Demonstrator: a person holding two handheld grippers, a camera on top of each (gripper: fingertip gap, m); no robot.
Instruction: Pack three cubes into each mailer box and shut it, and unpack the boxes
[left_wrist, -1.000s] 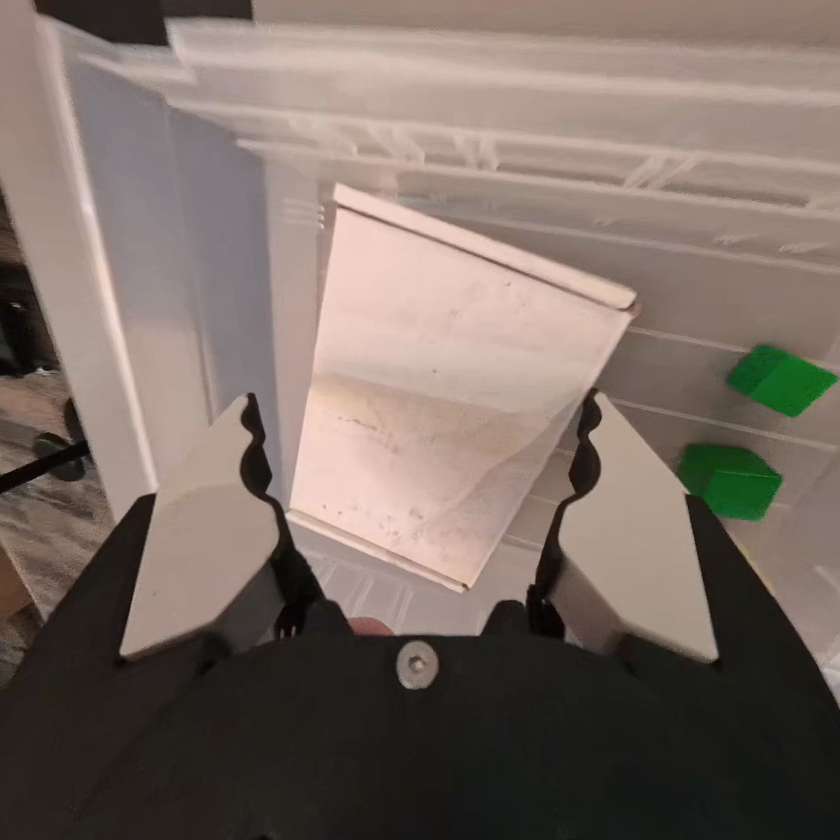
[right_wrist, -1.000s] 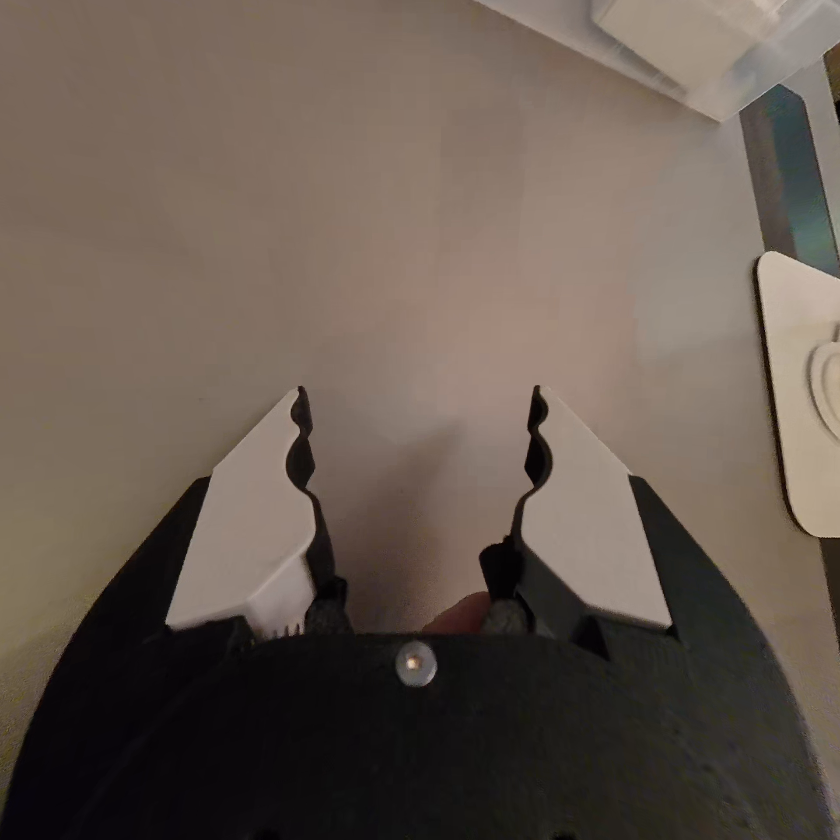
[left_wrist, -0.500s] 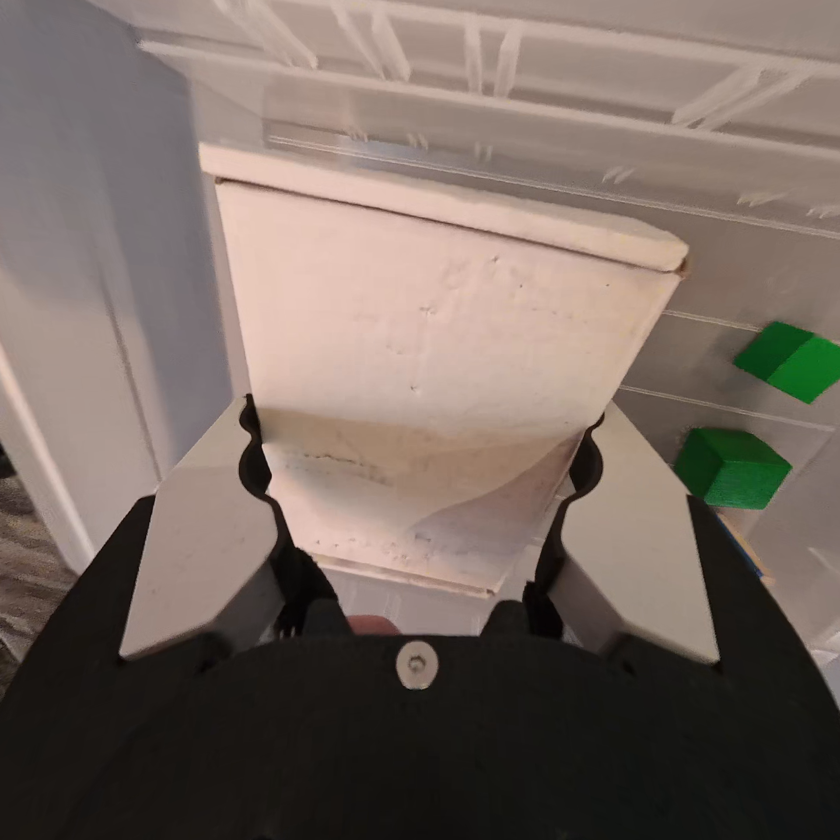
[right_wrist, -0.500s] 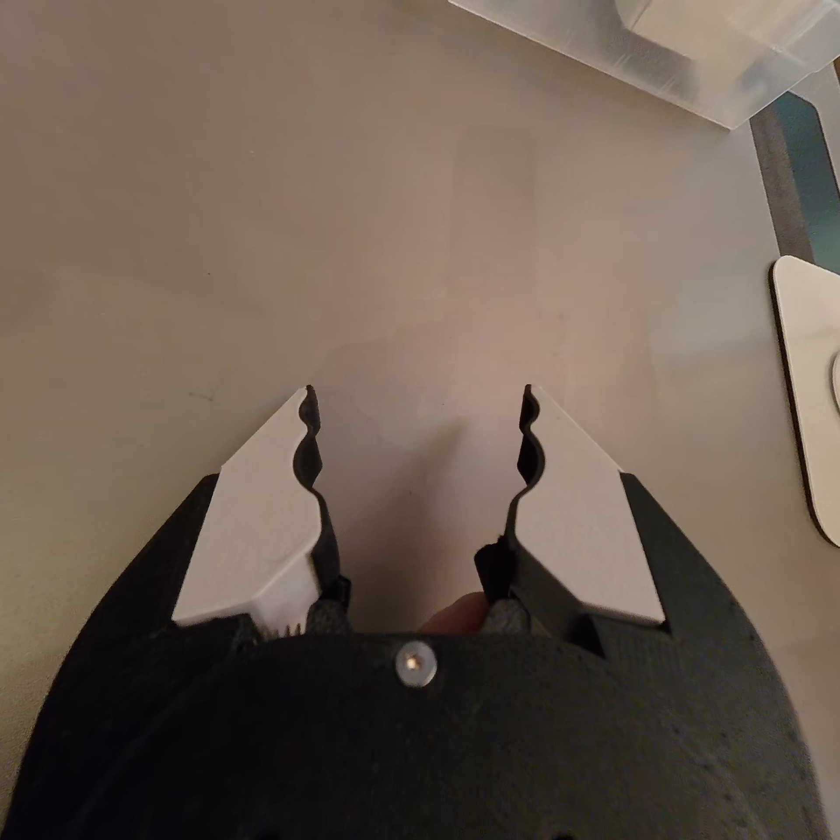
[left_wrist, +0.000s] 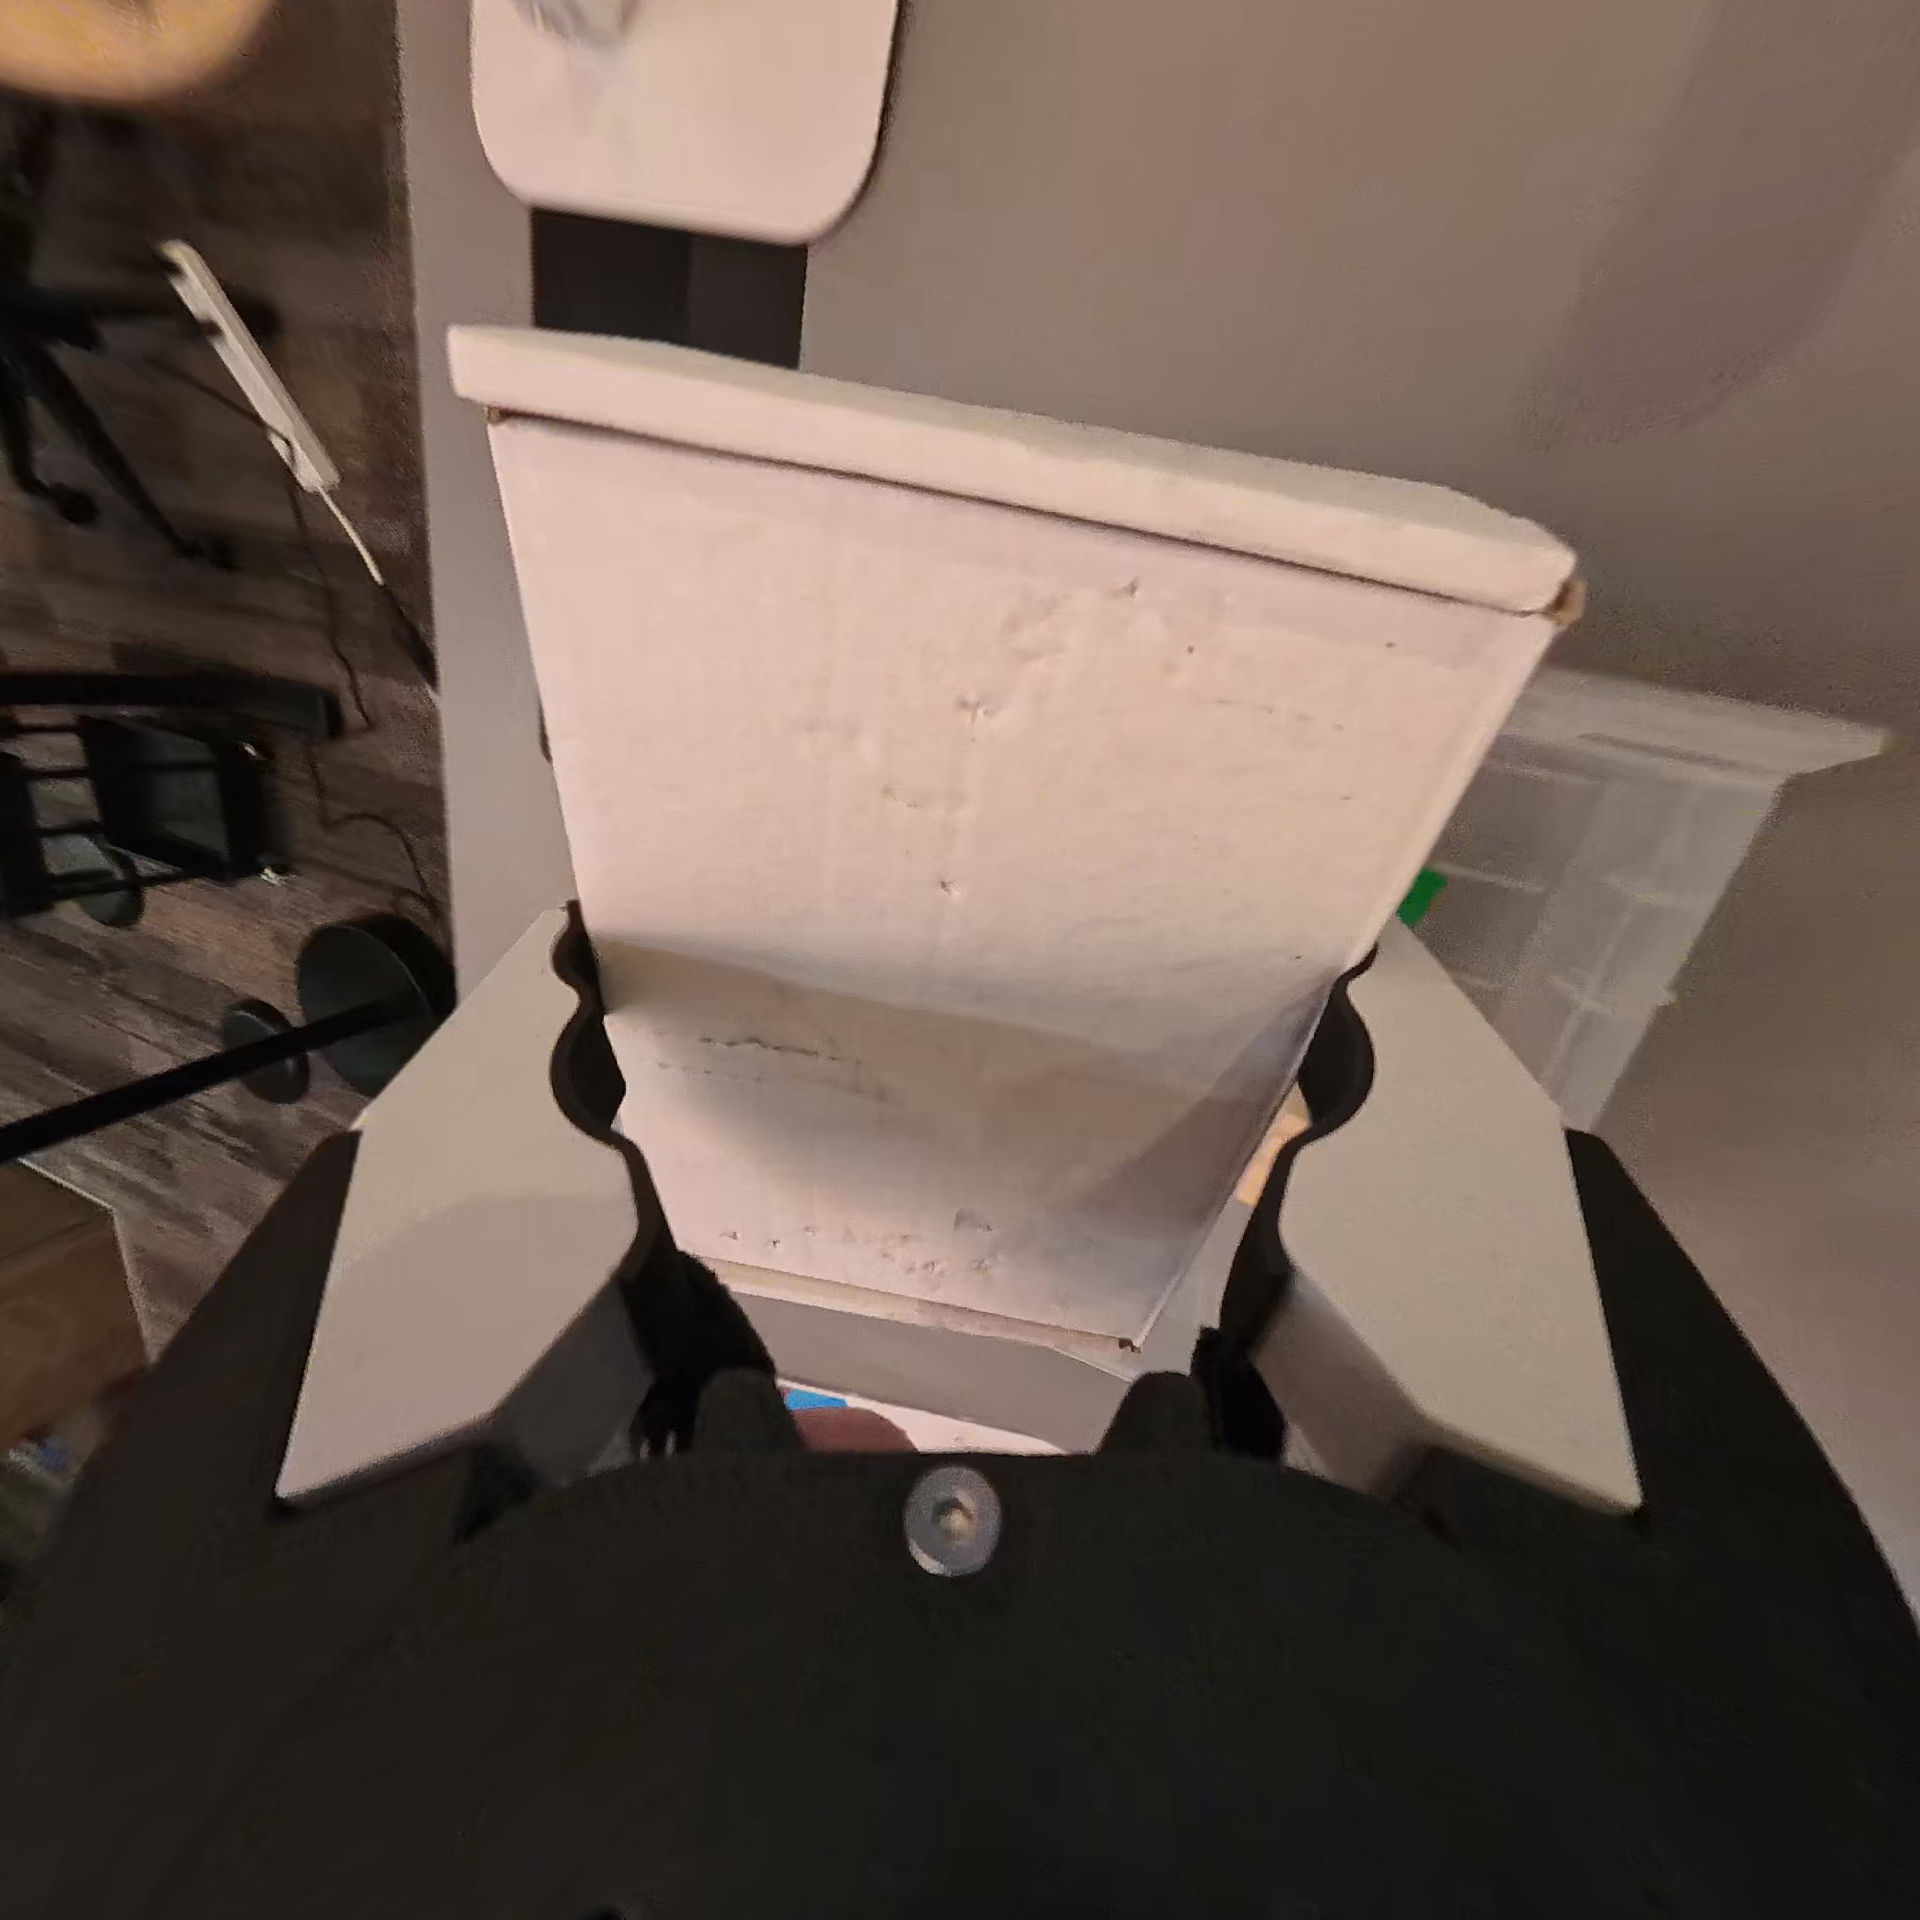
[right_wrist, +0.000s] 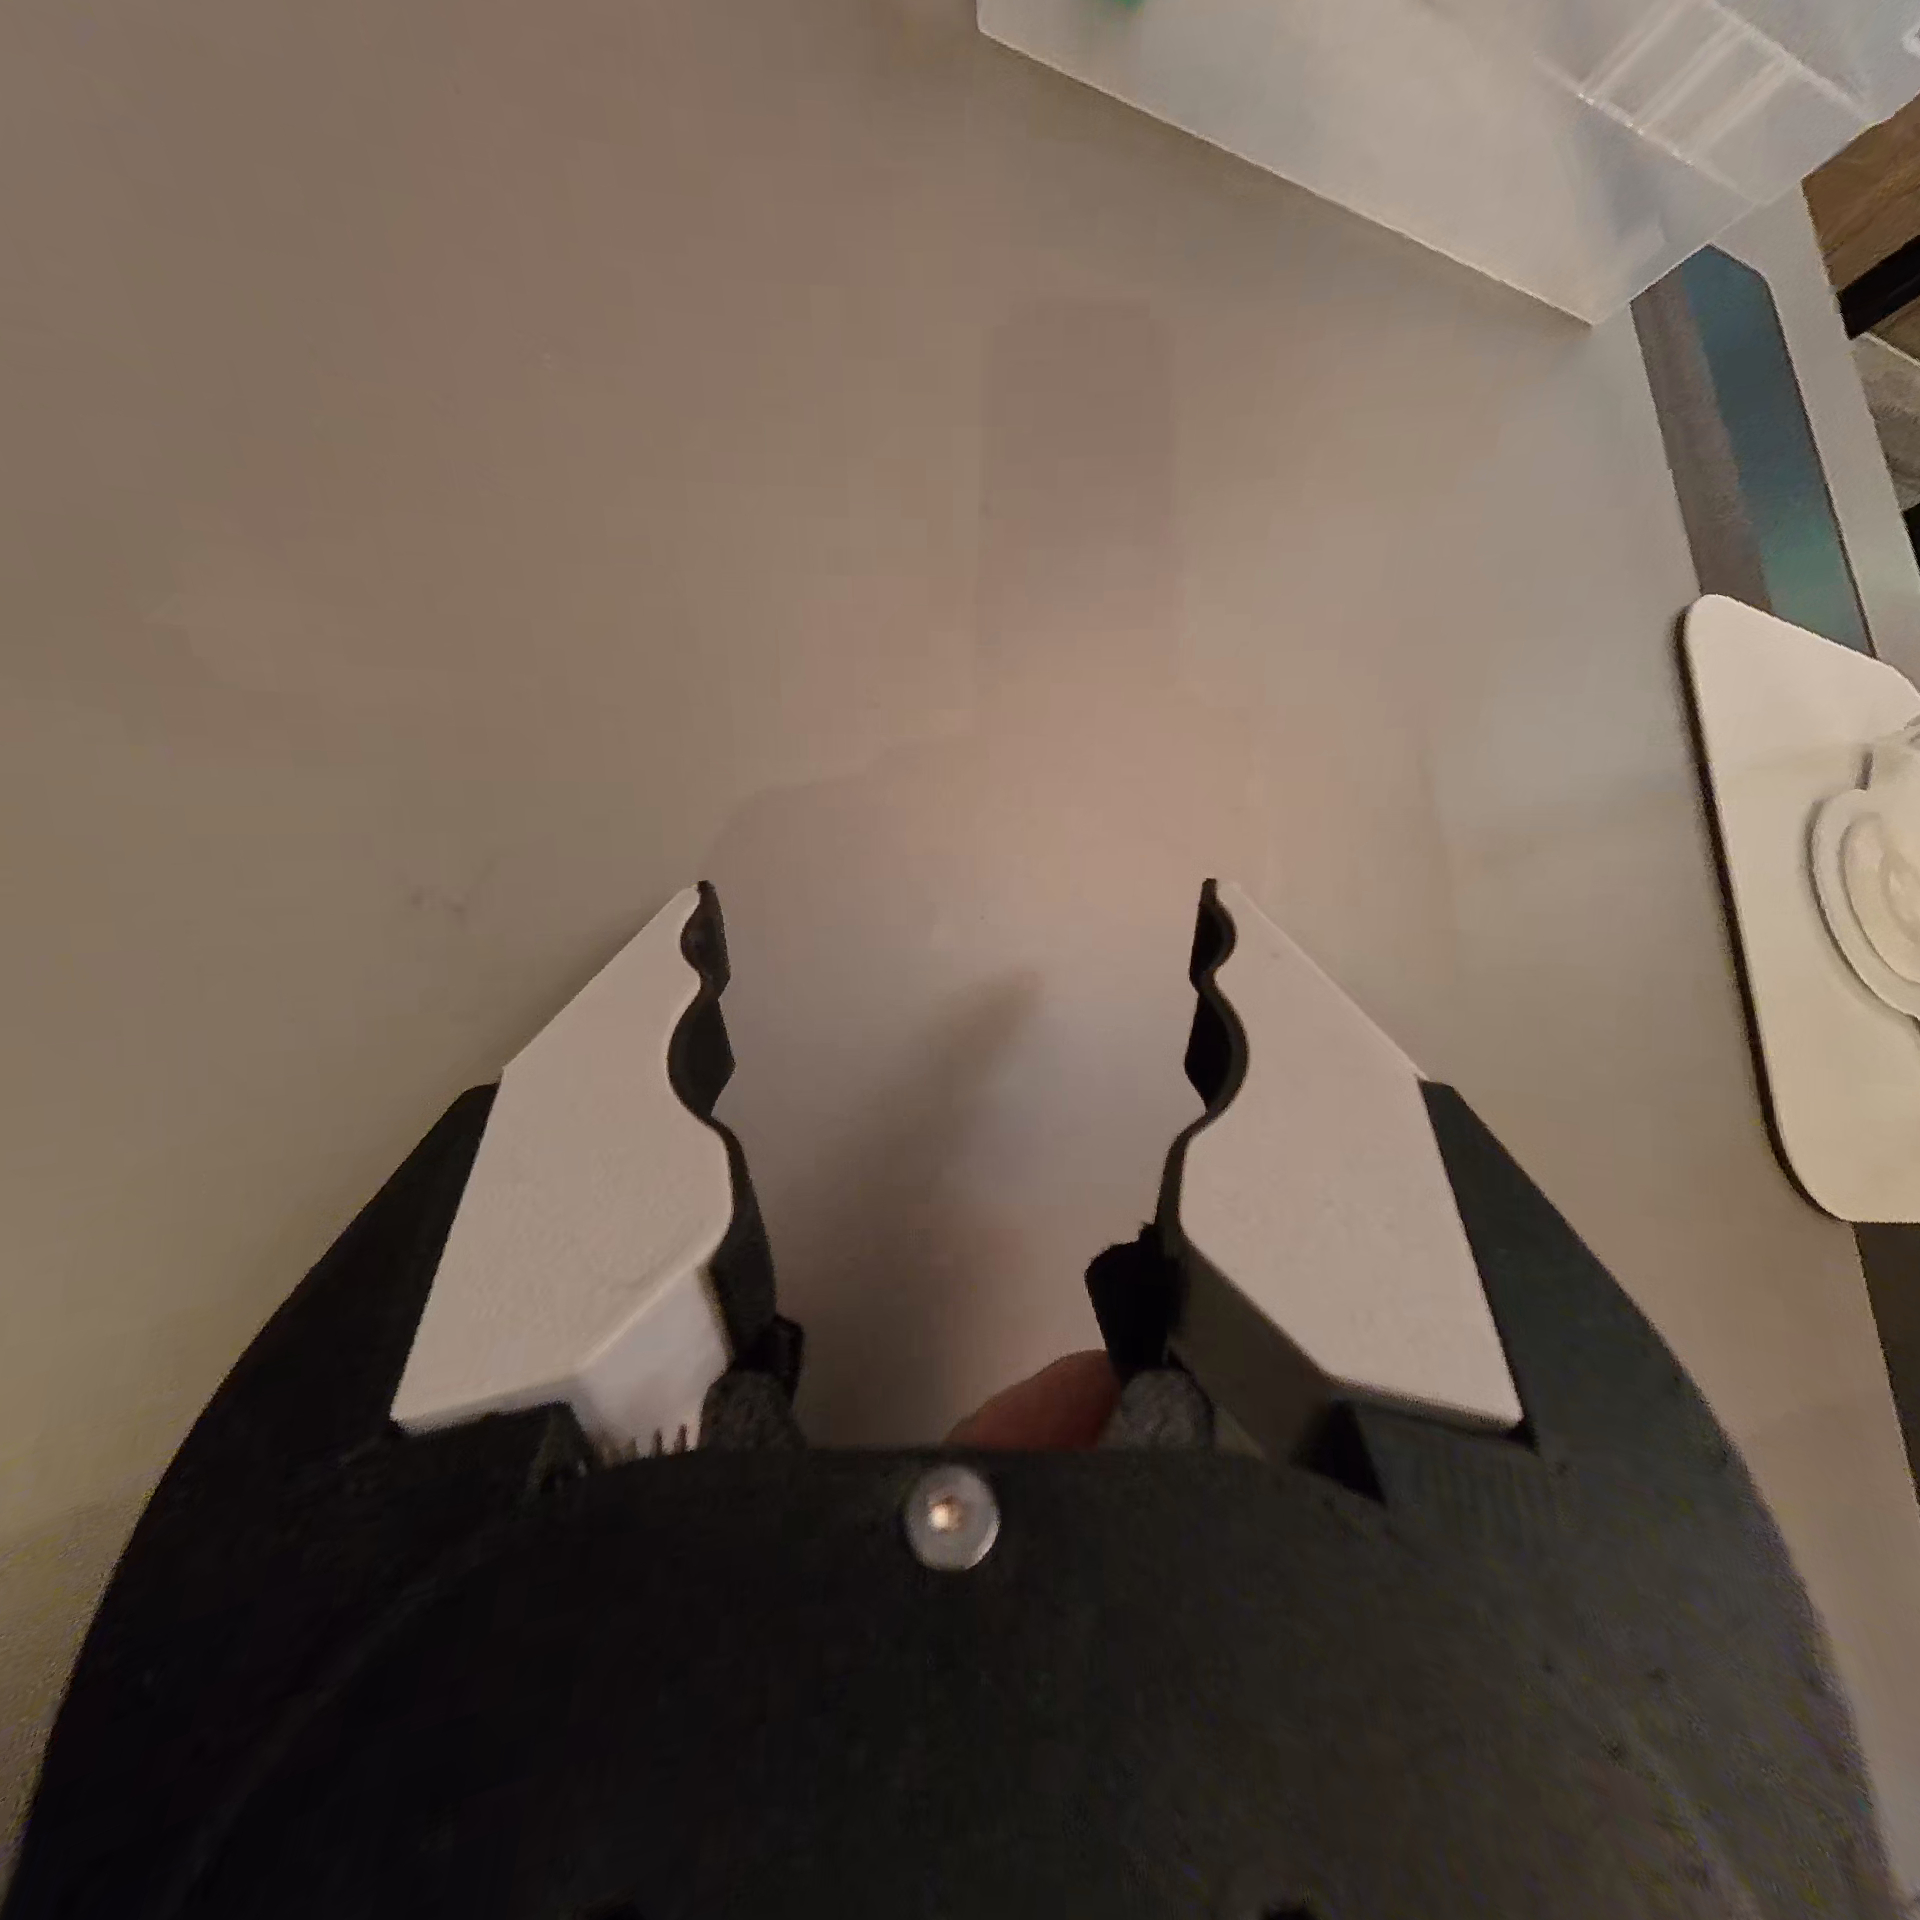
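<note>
A closed white mailer box sits between the fingers of my left gripper. The gripper is shut on the box's two side edges and holds it up above the grey table. A sliver of a green cube shows behind the box's right edge, inside the clear plastic bin. My right gripper is open and empty, hovering over bare table. The bin's corner shows at the top right of the right wrist view.
A white rounded pad lies near the table's far edge and also shows in the right wrist view. Wood floor with black stands and cables lies beyond the table's left edge.
My left gripper closed in around the mailer box inside the bin, shut on it and lifted it out over the table. My right gripper stayed open and barely moved.
</note>
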